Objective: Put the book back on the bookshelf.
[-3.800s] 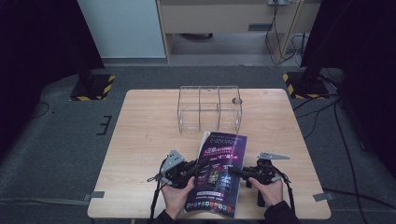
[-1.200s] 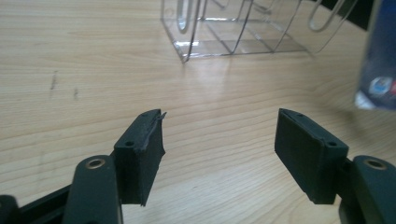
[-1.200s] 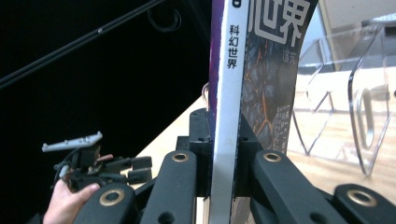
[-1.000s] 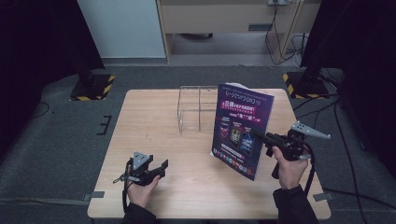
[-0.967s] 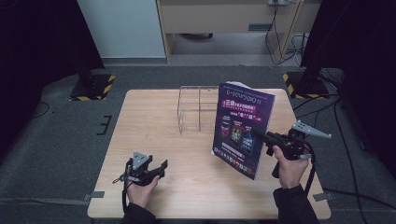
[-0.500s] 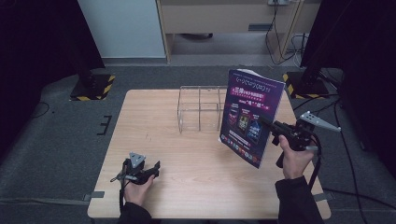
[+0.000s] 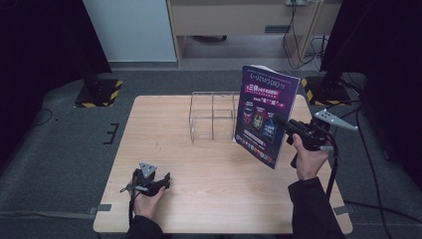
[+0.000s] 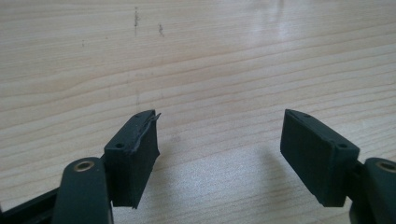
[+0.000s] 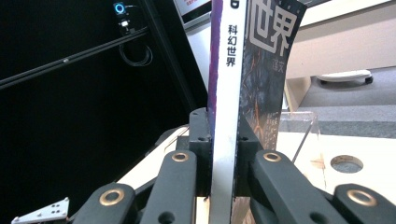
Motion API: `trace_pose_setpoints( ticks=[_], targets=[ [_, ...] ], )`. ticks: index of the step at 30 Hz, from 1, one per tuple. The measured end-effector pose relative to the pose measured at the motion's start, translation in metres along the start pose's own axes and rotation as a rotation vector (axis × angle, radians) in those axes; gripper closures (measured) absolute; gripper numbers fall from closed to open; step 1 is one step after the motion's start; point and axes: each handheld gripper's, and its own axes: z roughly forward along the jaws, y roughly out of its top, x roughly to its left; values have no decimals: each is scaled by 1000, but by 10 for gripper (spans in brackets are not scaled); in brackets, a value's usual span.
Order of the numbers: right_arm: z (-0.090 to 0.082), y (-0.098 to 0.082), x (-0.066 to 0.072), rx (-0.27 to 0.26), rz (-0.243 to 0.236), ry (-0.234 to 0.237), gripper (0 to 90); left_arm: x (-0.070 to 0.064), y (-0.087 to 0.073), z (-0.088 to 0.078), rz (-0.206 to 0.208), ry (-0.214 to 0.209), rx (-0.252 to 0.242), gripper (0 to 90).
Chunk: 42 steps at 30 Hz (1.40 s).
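A purple magazine [image 7: 266, 115] stands upright in the air at the table's right side, next to the clear acrylic rack [image 7: 213, 115]. My right gripper [image 7: 287, 125] is shut on its spine edge. In the right gripper view the white spine of the magazine [image 9: 225, 116] is clamped between the two black pads [image 9: 201, 154]. My left gripper [image 7: 164, 180] rests low over the wood near the front left, with its jaws open and nothing between them. Bare wood lies between the apart fingertips [image 8: 135, 154] in the left gripper view.
The wooden table [image 7: 174, 149] has a round cable hole [image 9: 345, 163] near the rack. Black stands with yellow-striped feet [image 7: 97, 92] flank the table on the grey floor. A cabinet and cables sit behind.
My right gripper has lifted the magazine up and farther toward the back right, beside the rack. The left hand has stayed near the front left edge.
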Motion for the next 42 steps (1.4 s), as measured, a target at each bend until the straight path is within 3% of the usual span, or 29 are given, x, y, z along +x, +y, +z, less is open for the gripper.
trace_pose_setpoints(
  ticks=[12,18,35,42],
  targets=[
    [19,7,-6,-17,-39,-49,828,1,0,3,-11,18,30,261],
    [26,8,-11,-26,-41,-63,828,2,0,4,-23,27,39,214],
    [50,0,-24,-48,-54,-137,828,2,1,5,-27,32,48,149],
    [67,-8,-24,-28,-81,-171,828,2,1,5,-27,31,48,146]
  ],
)
